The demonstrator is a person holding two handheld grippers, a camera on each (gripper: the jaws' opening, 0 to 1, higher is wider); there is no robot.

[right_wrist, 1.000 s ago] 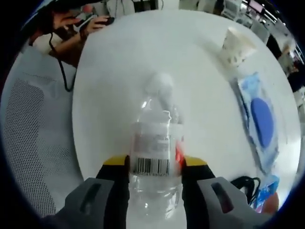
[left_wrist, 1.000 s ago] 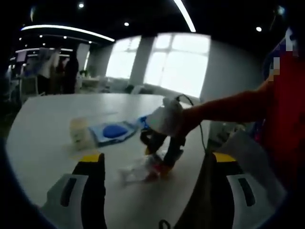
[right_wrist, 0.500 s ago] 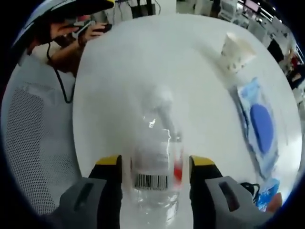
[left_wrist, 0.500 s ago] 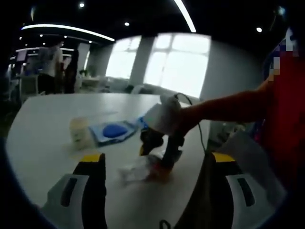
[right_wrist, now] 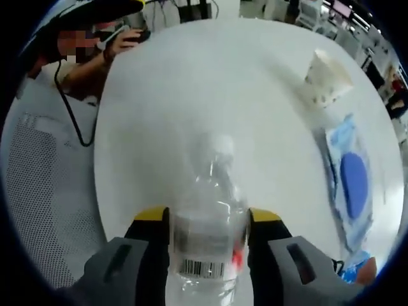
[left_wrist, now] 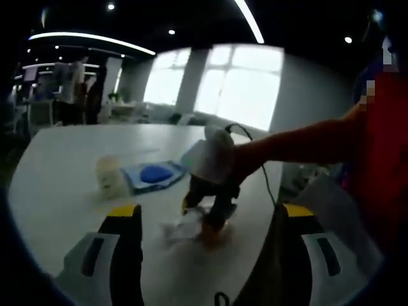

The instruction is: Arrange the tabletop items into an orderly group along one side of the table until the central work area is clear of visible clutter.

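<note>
While the right gripper (right_wrist: 207, 239) fingers clamp the clear plastic water bottle (right_wrist: 207, 245) at lower centre on the round white table (right_wrist: 191, 95), slide it sideways slowly; left gripper (left_wrist: 204, 255) fingers stand wide.

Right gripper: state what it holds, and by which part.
The right gripper has a clear plastic water bottle between its jaws, at the labelled lower body above the barcode; a firm clamp cannot be confirmed. The left gripper holds nothing.

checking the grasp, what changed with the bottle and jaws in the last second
The right gripper opened off the clear plastic water bottle half a second ago and now has its jaws against the bottle's sides again. The paper cup and blue packet lie as before on the white table.
</note>
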